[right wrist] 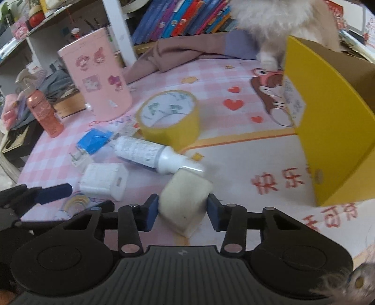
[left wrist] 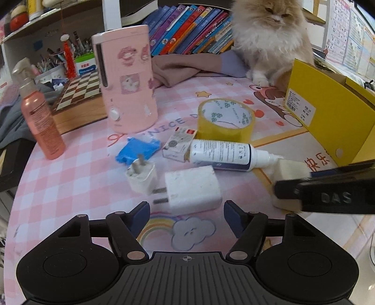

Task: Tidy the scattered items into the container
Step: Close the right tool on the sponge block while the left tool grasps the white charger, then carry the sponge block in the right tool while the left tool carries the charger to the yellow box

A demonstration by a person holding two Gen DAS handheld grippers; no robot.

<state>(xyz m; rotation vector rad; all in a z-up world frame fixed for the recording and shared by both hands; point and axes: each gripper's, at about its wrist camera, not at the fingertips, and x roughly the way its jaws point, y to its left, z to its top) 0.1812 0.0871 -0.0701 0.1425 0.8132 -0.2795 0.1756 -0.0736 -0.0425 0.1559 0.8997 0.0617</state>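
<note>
A table (left wrist: 70, 178) covered with a pink checked cartoon-print cloth fills the scene under soft, even light. At its far edge a row of colourful books (left wrist: 187, 28) leans along a shelf, beside a white upright post (left wrist: 111, 14). On the far left, white shelving (left wrist: 28, 30) holds jars and a pot of pens (left wrist: 50, 63). An alphabet chart (left wrist: 339, 30) hangs far right.

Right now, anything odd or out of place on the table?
Yes: a fluffy cat sits on the table right behind the yellow box, front paw beside its corner. The white bottle lies on its side amid the clutter.
</note>
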